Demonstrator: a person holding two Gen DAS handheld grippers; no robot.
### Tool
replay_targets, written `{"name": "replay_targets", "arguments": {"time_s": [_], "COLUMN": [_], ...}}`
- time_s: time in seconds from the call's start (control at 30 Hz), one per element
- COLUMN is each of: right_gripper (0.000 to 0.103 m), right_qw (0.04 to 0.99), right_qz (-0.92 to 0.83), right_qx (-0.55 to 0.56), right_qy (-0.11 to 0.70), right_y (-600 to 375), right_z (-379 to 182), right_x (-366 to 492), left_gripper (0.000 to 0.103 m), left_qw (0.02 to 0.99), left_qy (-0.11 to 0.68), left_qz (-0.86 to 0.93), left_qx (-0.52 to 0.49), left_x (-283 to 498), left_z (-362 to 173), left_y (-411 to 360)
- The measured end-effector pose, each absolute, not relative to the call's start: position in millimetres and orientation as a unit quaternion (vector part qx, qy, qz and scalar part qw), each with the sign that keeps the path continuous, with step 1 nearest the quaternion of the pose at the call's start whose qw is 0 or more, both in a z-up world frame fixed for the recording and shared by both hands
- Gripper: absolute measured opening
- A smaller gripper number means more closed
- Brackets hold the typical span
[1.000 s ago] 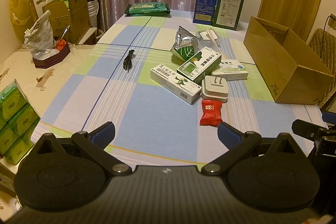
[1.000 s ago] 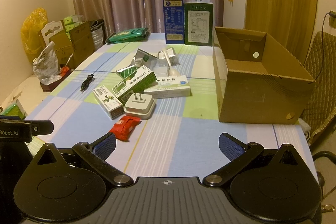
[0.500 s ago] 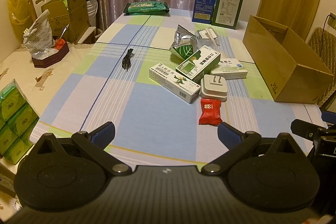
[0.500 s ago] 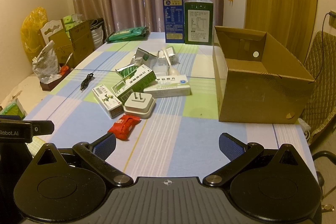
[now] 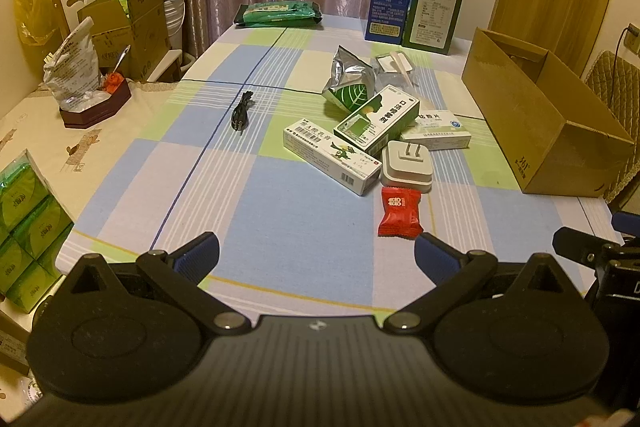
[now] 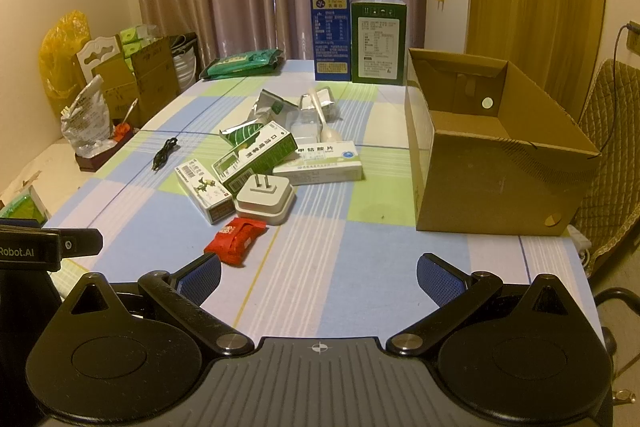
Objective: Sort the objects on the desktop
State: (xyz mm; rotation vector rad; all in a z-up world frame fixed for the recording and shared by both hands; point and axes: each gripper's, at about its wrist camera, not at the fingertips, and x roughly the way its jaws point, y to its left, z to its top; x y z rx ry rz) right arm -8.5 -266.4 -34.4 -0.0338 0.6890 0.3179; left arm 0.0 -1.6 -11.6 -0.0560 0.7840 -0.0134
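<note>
A pile lies mid-table: a red candy packet (image 5: 399, 211) (image 6: 236, 240), a white plug adapter (image 5: 406, 166) (image 6: 264, 199), a white ointment box (image 5: 330, 155) (image 6: 204, 190), a green-and-white medicine box (image 5: 377, 117) (image 6: 256, 155), a white pill box (image 5: 437, 131) (image 6: 320, 163), a foil pouch (image 5: 349, 83) and a white spoon (image 6: 322, 115). An open cardboard box (image 5: 540, 115) (image 6: 492, 143) stands at the right. My left gripper (image 5: 316, 255) is open and empty above the near table edge. My right gripper (image 6: 318, 277) is open and empty, the candy packet just ahead of its left finger.
A black cable (image 5: 240, 111) lies left of the pile. A blue carton (image 6: 330, 27), a green carton (image 6: 378, 40) and a green wipes pack (image 5: 278, 13) stand at the far end. Green tissue packs (image 5: 24, 227) and a bag in a dark tray (image 5: 84, 83) sit on the left side table.
Both views have crept slightly forward toward the pile. Nothing on the table has moved and both grippers stay open.
</note>
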Motion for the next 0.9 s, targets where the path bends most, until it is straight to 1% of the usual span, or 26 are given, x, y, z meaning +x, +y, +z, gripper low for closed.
{"name": "replay_targets", "arguments": {"time_s": [0.9], "right_gripper": [0.101], "right_qw": [0.928], "right_qz": [0.155], "right_qx": [-0.018], "right_qy": [0.338], "right_y": [-265.5], "right_z": [-33.8], "right_x": [-8.3], "left_gripper": [0.102], "left_qw": [0.922], "left_qy": [0.386], "left_qz": [-0.016], "left_qx": [-0.038], "left_x": [0.9], "left_z": [-9.2], "left_y": [5.1]}}
